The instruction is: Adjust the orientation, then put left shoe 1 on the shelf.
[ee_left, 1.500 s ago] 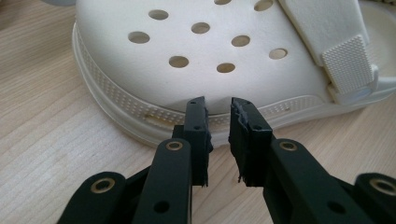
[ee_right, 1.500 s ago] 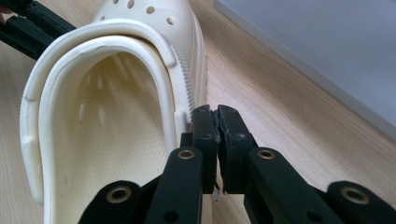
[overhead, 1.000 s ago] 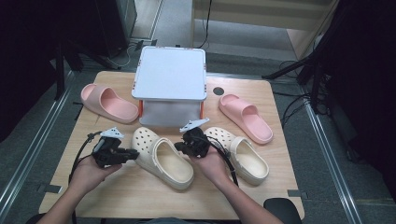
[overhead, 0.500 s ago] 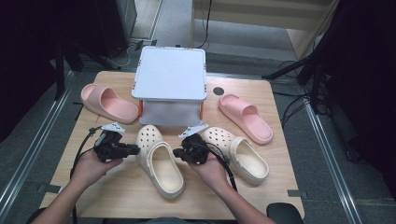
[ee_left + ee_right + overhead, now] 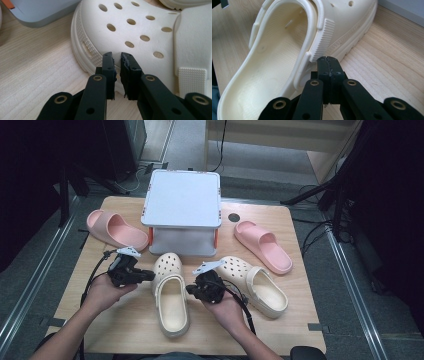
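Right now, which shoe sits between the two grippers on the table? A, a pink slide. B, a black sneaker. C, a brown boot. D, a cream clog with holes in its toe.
D: in the high view the cream clog lies between the left gripper and the right gripper, while both pink slides lie farther back beside the grey box.

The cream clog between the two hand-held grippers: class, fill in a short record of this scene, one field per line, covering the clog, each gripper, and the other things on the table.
Clog in hand: cream clog, toe toward the box, lying on the wooden table
Left hand-held gripper: jaws just been closing, narrow gap left, tips at the clog's perforated toe side
Right hand-held gripper: jaws shut, tips against the clog's ribbed strap
Second cream clog: to the right, angled
Pink slides: left pink slide, right pink slide
Centre back: grey lidded box
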A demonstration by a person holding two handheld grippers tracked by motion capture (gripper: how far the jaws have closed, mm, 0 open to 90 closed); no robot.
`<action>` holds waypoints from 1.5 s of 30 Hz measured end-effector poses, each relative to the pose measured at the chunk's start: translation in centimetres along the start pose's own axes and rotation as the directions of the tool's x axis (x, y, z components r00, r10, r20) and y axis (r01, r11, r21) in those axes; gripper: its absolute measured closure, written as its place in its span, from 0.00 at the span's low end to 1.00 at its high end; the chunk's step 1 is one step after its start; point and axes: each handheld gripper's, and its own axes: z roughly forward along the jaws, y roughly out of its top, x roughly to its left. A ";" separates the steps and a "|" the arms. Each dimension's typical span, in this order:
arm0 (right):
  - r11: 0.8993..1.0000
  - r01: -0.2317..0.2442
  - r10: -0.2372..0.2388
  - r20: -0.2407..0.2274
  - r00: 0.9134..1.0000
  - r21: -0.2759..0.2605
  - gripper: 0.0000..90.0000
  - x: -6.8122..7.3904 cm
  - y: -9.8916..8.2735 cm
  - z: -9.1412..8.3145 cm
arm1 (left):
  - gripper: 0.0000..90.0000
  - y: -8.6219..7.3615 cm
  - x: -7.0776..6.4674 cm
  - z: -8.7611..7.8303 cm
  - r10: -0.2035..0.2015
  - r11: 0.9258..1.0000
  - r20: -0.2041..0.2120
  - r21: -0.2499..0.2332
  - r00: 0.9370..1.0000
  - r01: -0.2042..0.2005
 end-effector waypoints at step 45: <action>0.986 -0.108 0.104 -0.038 0.994 -0.130 0.48 1.4 -0.3 -0.7 | 0.91 10.3 -0.4 -6.2 0.081 0.990 0.010 -0.117 0.997 -0.079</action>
